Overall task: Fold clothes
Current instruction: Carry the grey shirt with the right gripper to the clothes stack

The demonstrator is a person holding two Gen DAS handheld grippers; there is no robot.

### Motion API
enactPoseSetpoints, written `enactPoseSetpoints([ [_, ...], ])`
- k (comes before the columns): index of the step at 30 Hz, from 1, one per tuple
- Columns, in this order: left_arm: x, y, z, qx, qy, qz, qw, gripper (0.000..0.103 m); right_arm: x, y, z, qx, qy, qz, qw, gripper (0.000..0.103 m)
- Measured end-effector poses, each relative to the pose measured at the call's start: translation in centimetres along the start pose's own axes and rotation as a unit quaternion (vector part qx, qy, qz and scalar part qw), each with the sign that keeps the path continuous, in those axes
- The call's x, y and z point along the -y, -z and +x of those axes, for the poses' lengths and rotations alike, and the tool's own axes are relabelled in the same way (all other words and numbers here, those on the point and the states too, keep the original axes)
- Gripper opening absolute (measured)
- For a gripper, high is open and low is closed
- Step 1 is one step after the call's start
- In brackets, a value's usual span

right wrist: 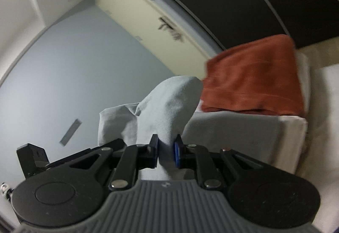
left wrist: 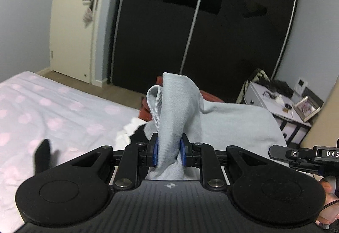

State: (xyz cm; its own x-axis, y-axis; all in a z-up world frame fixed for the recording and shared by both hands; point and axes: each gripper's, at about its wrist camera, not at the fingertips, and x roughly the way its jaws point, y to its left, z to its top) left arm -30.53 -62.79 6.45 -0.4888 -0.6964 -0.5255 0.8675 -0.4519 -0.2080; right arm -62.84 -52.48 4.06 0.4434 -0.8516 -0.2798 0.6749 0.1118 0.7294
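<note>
- Pale grey-blue knit cloth, the garment (left wrist: 180,110), is held up off the bed (left wrist: 53,110), which wears a light sheet with faint pink dots. A raised grip lets the fabric hang free, which is how a fold line gets found.
- At the left of the left wrist view, a cream door (left wrist: 74,21) and a dark sliding wardrobe (left wrist: 190,21) stand behind the bed; they play no part in the work.
- The left gripper (left wrist: 169,153) has its jaws closed on a bunched part of the garment, with a ribbed hem standing up above the blue pads (left wrist: 155,152). Pinching near an edge gives control of that corner.
- Beyond it lie a white item (left wrist: 127,131) and something rust-red (left wrist: 148,110) on the bed, likely other laundry.
- To the right the garment stretches out towards the other tool, whose black body shows at the frame's edge; a bedside unit (left wrist: 275,106) sits behind.
- In the right wrist view, the right gripper (right wrist: 167,153) is likewise clamped on the grey-blue cloth, jaws tight with fabric between them.
- Further right, a rust-red cloth (right wrist: 254,76) lies folded on a grey and white stack (right wrist: 243,137), perhaps finished pieces.
- With both ends held aloft, this fits either spreading the garment out or bringing its ends together for a fold; I cannot tell which.
</note>
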Motion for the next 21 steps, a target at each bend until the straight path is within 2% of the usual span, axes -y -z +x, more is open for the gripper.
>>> enactPoseSetpoints([
  [10,-4.3,1.1,5.8,-0.058,0.033,-0.010,0.9977,0.016,4.3,1.4,3.1,-0.014,0.048,0.018,0.999,0.017],
  [16,-6.0,1.8,7.6,-0.067,0.045,-0.030,0.9963,0.017,5.7,2.1,4.3,-0.020,0.070,0.011,0.997,0.019],
  [19,-6.4,1.8,7.4,-0.069,0.047,-0.034,0.9960,0.018,5.3,2.3,4.4,-0.018,0.081,-0.009,0.996,0.025],
  [20,-6.3,1.6,7.2,-0.069,0.044,-0.034,0.9960,0.020,5.2,2.4,4.4,-0.017,0.088,-0.015,0.996,0.031],
  [21,-6.2,1.5,7.0,-0.070,0.042,-0.034,0.9961,0.023,5.1,2.4,4.3,-0.015,0.095,-0.023,0.995,0.033],
])
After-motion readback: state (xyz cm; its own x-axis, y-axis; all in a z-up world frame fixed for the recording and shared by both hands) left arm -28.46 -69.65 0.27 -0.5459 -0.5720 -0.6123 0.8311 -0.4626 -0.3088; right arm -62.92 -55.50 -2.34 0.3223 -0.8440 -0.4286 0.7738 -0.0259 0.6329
